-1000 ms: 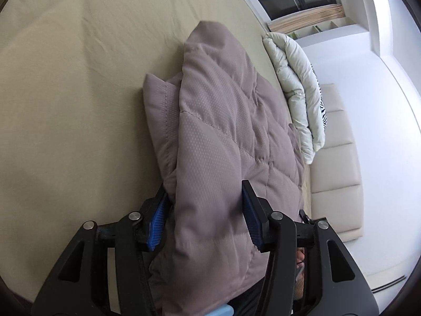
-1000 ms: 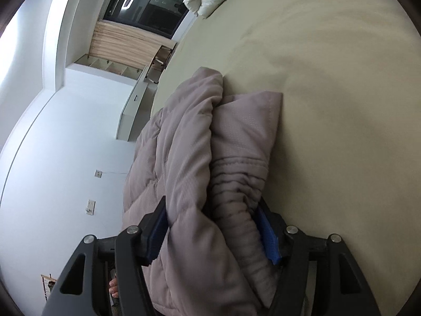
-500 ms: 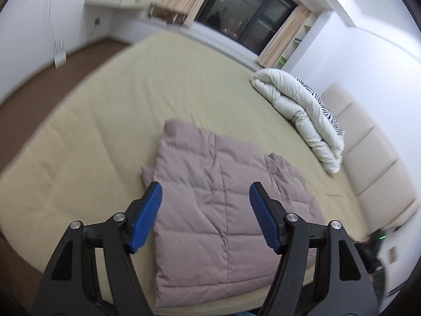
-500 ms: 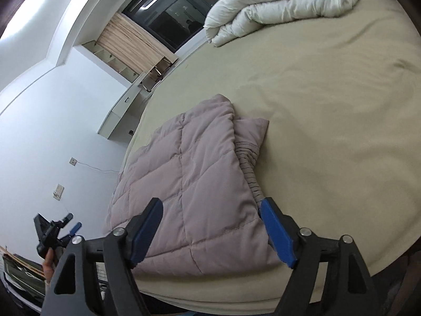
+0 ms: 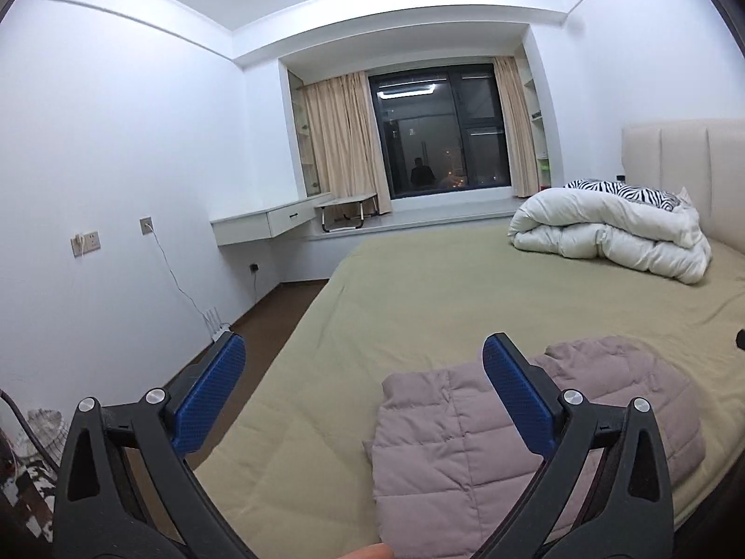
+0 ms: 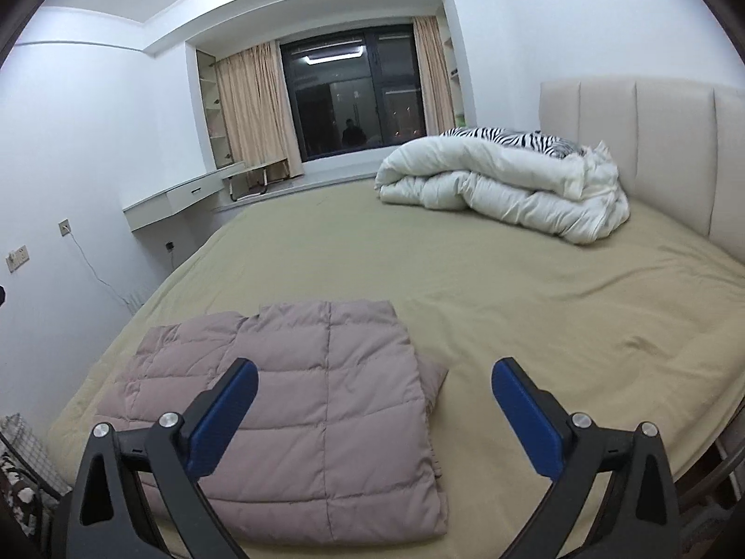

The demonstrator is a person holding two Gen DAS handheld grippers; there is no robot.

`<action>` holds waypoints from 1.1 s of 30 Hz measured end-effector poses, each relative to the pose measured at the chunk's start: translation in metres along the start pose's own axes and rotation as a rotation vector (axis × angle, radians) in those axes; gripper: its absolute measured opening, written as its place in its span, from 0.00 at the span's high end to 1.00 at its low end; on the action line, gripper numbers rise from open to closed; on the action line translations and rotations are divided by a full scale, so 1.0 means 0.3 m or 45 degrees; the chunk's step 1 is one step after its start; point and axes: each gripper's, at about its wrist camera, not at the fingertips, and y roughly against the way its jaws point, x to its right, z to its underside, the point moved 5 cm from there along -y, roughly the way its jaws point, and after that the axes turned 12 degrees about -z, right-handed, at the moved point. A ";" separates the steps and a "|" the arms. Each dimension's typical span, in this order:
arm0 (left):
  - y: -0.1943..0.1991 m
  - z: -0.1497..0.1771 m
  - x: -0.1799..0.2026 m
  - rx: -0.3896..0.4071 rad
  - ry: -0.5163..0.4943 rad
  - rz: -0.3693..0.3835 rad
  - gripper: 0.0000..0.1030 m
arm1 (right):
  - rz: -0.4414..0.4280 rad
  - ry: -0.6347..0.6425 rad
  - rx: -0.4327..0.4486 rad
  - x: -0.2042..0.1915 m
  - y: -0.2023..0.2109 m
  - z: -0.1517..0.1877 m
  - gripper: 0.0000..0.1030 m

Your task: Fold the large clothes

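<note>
Both jaws stand wide apart and hold nothing: the left gripper (image 5: 363, 389) and the right gripper (image 6: 375, 412) each show two blue pads raised above the bed, clear of the fabric. At far left, a white wall carries sockets, with a floating white desk (image 5: 270, 226) beyond it. Next comes a dark window (image 6: 354, 93) framed by beige curtains. Below lies the bed (image 6: 489, 289), covered in an olive-tan sheet. Near its foot edge rests the folded jacket (image 6: 298, 410), a mauve-grey quilted puffer garment stitched into rectangular panels, folded into a flat, roughly rectangular bundle with a smaller flap of the same fabric peeking out on its right side. Farther right, by the padded cream headboard (image 6: 652, 139), sits a bunched white duvet (image 6: 503, 186) with a zebra-print piece on top.
</note>
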 end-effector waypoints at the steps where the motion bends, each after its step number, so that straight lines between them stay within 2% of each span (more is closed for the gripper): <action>1: 0.015 -0.002 0.000 0.001 -0.016 -0.049 0.00 | 0.018 0.017 0.013 -0.012 0.010 -0.011 0.00; 3: 0.018 0.008 0.012 -0.059 -0.056 -0.126 0.00 | 0.044 0.027 0.010 -0.025 0.022 -0.024 0.00; 9: 0.009 0.067 0.031 -0.292 0.010 -0.076 0.00 | -0.014 -0.035 -0.095 -0.048 0.007 -0.044 0.00; 15: 0.001 0.159 0.121 -0.419 -0.050 -0.067 0.00 | 0.008 -0.069 -0.209 -0.070 -0.009 -0.045 0.00; 23: -0.047 0.252 0.201 -0.588 -0.057 0.014 0.00 | 0.120 -0.020 -0.319 -0.155 -0.009 -0.056 0.00; 33: -0.130 0.396 0.253 -0.747 -0.080 0.048 0.00 | 0.128 -0.044 -0.451 -0.231 -0.046 0.037 0.00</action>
